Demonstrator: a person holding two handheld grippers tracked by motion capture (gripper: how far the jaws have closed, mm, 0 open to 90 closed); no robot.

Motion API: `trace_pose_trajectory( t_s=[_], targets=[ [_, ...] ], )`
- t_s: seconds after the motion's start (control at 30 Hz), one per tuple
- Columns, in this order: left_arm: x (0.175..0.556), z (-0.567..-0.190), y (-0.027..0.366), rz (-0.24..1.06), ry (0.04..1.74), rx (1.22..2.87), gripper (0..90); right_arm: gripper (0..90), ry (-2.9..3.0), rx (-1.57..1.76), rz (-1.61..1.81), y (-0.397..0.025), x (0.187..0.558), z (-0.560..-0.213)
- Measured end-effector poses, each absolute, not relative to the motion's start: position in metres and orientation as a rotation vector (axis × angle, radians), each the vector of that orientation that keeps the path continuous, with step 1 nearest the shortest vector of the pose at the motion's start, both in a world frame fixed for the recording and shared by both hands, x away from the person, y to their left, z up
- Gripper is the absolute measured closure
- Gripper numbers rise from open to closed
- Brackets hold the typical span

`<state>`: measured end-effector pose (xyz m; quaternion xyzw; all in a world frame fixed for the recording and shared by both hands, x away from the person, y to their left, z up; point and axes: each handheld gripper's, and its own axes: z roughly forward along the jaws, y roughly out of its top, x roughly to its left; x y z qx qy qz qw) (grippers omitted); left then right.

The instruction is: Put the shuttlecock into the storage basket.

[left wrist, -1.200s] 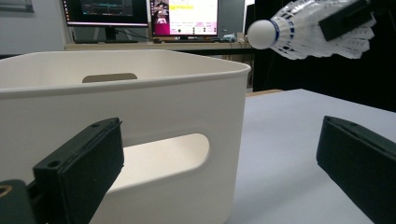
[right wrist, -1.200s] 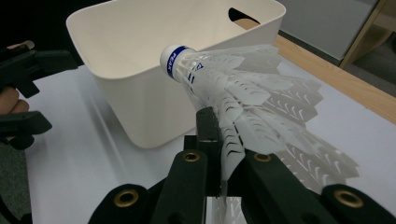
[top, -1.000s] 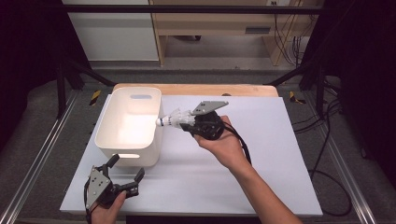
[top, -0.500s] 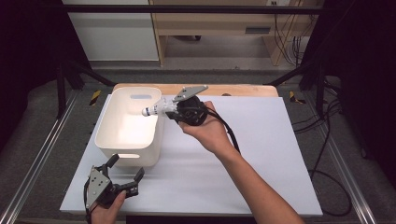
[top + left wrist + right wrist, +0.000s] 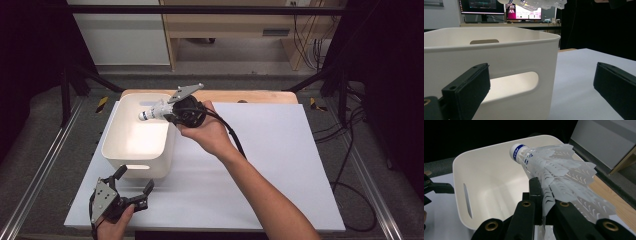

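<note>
A white feathered shuttlecock [image 5: 151,112] with a blue-banded cork is held by its skirt in my right gripper [image 5: 167,113], which is shut on it. It hangs cork-first over the far right corner of the white plastic bin [image 5: 112,131]. In the right gripper view the shuttlecock [image 5: 554,172] points into the bin [image 5: 459,162], whose inside looks bare. My left gripper [image 5: 134,185] rests open near the table's front left, just before the bin's handle wall [image 5: 506,50]. The feathers [image 5: 536,3] show above the bin in the left gripper view.
The bin stands on a white table sheet [image 5: 270,165] with open room to its right. A wooden board [image 5: 250,96] lies along the back edge. Metal rails [image 5: 35,185] flank the table, and cables [image 5: 350,150] trail at the right.
My right gripper has carried the shuttlecock leftward and a little farther back, from beside the bin's right wall to over its far right corner. The left gripper has stayed put.
</note>
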<state>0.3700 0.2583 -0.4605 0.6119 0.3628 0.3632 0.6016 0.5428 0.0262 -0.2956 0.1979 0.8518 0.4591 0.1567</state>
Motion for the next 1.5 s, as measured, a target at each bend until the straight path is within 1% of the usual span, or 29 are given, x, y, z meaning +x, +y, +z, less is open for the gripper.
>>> trace_pose_trajectory(
  t_s=[0.47,1.5],
  targets=[
    [0.370,-0.460,0.259,0.841,0.840,1.416,0.8,89.1,2.449,0.543,1.294,0.042,0.550,-0.298],
    [0.371,-0.460,0.259,0.844,0.843,1.414,0.8,89.1,2.475,0.596,1.243,0.052,0.570,-0.314]
  ],
)
